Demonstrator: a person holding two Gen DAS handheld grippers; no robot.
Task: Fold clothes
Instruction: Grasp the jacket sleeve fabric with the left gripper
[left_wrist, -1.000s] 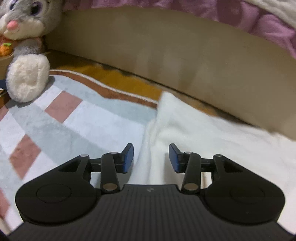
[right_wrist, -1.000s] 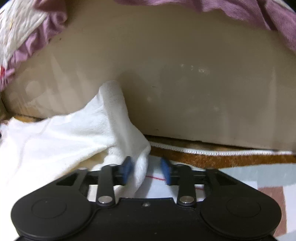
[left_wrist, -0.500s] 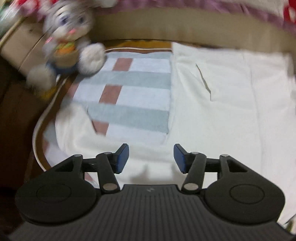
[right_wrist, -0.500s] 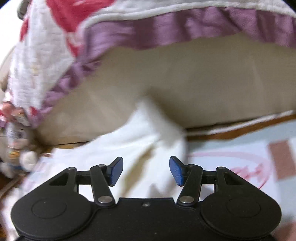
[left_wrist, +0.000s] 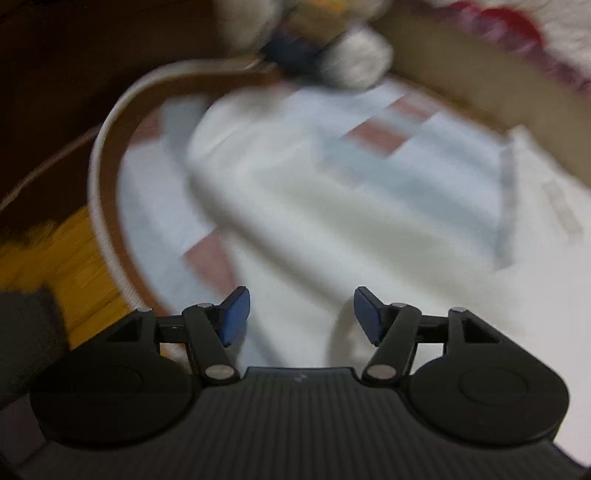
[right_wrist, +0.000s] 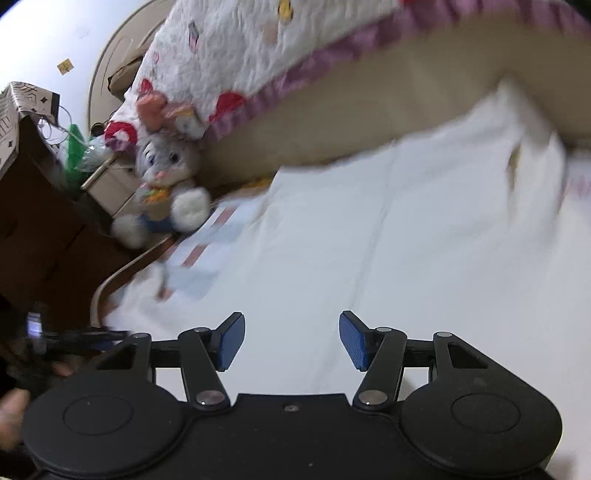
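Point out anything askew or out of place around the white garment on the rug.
The white garment lies mostly flat on the checked rug, but its far right corner rides up against the bed's tan side instead of lying flat. Nothing else stands out; blur hides details.

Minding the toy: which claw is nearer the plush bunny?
Left. The left claw, opening and empty, is near the rug's edge, plush bunny just ahead; the right claw is over the white garment, further off.
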